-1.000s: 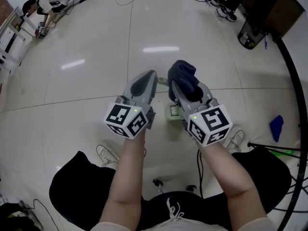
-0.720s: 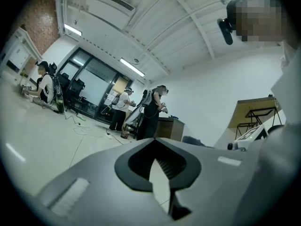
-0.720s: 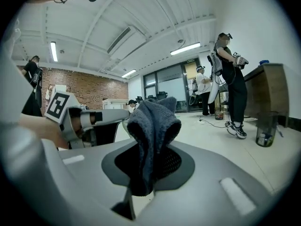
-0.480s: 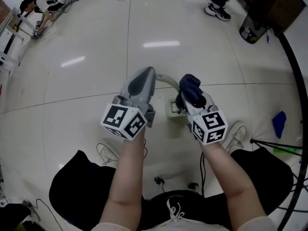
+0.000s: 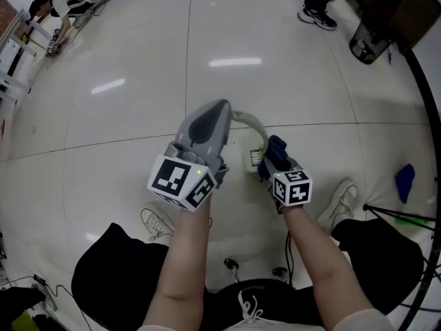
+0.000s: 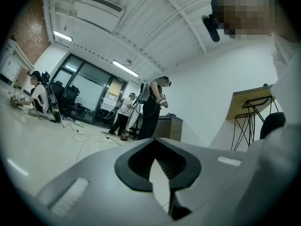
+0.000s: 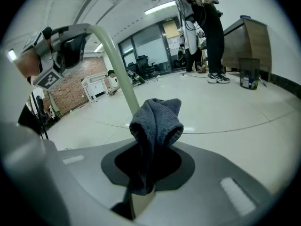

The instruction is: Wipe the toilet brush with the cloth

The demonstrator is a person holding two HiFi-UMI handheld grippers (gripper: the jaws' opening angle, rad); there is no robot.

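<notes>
Looking down over my lap, my two bare forearms reach forward above a glossy pale tiled floor [image 5: 103, 136], with a white shoe [image 5: 157, 221] on the near left.

My right gripper [image 5: 273, 158] is clamped on a dark blue knitted cloth [image 5: 276, 147]. The cloth bunches up out of the jaws in a rounded wad, so a soft pad faces the brush rather than bare plastic.

My left gripper [image 5: 219, 112] sits just left of it and slightly farther out. It is closed on the top of the toilet brush [image 5: 255, 126]. The right gripper view shows it pinching the pale green handle high up. That keeps the whole lower stem free for wiping and the brush steady in the air.

The handle curves right and down to the brush head [image 5: 252, 158], which hangs just left of the cloth, between my two grippers. The cloth meets the stem low down. I judge it is touching there, but the contact itself is hidden behind the wad.

At the far right, beyond the open floor, are a standing person's sneakers [image 5: 318, 16] and a dark bin [image 5: 368, 47].
</notes>
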